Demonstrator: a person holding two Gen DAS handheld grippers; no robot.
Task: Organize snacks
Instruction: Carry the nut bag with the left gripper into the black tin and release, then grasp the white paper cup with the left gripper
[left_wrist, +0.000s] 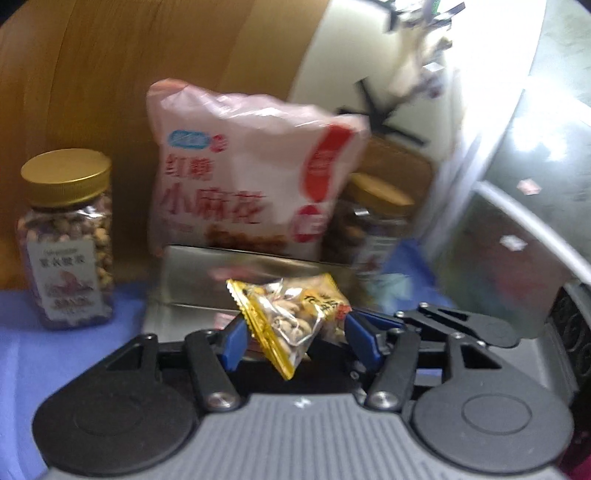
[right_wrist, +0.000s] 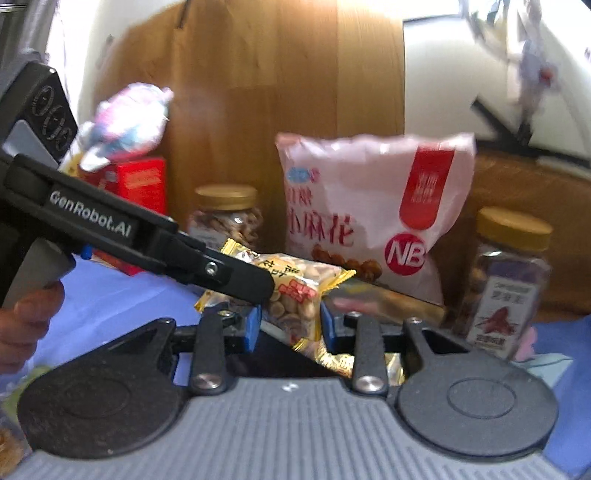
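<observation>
Packet (left_wrist: 291, 325) of peanuts, yellow-edged with a clear window, sits between the blue pads of the left gripper (left_wrist: 293, 338); the left pad touches the crimped yellow edge, the right pad stands just beside the other end, and whether the packet is truly pinched cannot be told through the blur. In the right wrist view a like yellow packet (right_wrist: 295, 295) lies between the right gripper's (right_wrist: 290, 325) pads at a narrow gap, both pads against its sides, so it is held there. The left gripper's black finger (right_wrist: 236, 273) crosses in front of that packet from the left, with a hand (right_wrist: 26, 325) on its grip. Behind stand a pink snack bag (left_wrist: 243, 184) upright against a wooden panel (left_wrist: 147, 74), a metal tin (left_wrist: 221, 280) at its foot, and a gold-lidded nut jar (left_wrist: 66, 240) to the left on blue cloth (left_wrist: 55, 350). A second gold-lidded jar (right_wrist: 509, 284) stands right of the bag. A red box (right_wrist: 140, 184) sits far left.
</observation>
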